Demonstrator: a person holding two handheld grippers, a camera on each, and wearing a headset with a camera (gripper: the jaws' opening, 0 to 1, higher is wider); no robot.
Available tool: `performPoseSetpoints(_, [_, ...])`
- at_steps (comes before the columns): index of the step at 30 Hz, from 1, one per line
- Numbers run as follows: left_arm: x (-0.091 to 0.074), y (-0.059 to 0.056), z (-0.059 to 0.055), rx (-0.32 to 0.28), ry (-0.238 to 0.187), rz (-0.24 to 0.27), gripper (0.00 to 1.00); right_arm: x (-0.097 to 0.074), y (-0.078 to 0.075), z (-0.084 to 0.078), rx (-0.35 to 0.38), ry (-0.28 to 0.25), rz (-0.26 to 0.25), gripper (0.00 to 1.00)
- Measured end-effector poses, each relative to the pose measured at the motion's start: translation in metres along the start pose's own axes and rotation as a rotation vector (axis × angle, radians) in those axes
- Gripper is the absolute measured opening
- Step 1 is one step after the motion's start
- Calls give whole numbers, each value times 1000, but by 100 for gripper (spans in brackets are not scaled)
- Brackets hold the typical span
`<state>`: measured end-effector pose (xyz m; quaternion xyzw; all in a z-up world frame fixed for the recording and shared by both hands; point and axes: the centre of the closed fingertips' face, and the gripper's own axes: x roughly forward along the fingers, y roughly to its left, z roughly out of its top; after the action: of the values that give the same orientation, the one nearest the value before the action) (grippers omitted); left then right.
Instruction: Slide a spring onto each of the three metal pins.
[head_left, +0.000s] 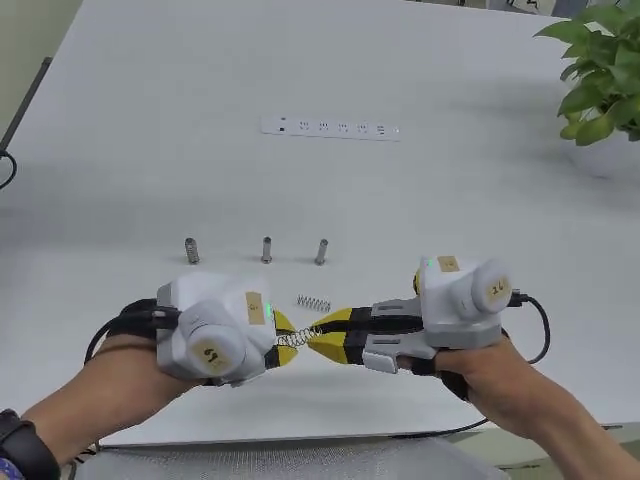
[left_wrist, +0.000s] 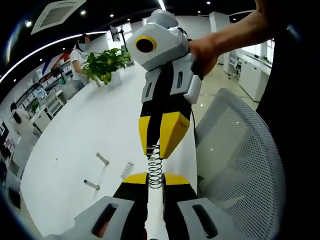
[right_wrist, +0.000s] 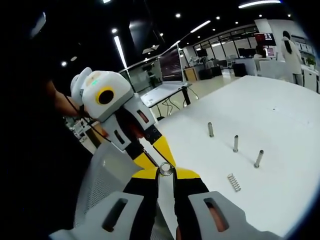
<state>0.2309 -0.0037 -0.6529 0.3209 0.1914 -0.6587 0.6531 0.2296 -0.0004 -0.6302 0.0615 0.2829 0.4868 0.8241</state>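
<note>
So far no pin is clearly loaded: middle pin (head_left: 266, 249) and right pin (head_left: 321, 251) stand bare. The left pin (head_left: 191, 250) looks thicker and may already be sleeved; cannot tell. The pins stand upright in a row at 12 o'clock from the grippers, well apart from them. Held spring (left_wrist: 155, 167) is off the bench, spanning both tools: left gripper (left_wrist: 155, 181) has its jaws closed down on one end, and right gripper (left_wrist: 159, 149) pinches the other end at its tips. Loose spring (head_left: 313, 304) lies flat on the workbench (head_left: 450, 180) at about 1 o'clock from the held one, near but not touching. Judgement: early stage, a re-grip or hand-over of the spring; at least two placements left, probably three.
</note>
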Motion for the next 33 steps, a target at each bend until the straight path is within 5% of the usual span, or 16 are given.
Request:
performPoseSetpoints(15, [10, 7, 11, -50, -56, 18, 2, -2, -2, 12, -100, 48, -58, 9])
performPoseSetpoints(33, [3, 17, 15, -123, -100, 55, 2, -2, -4, 24, -142, 76, -43, 10])
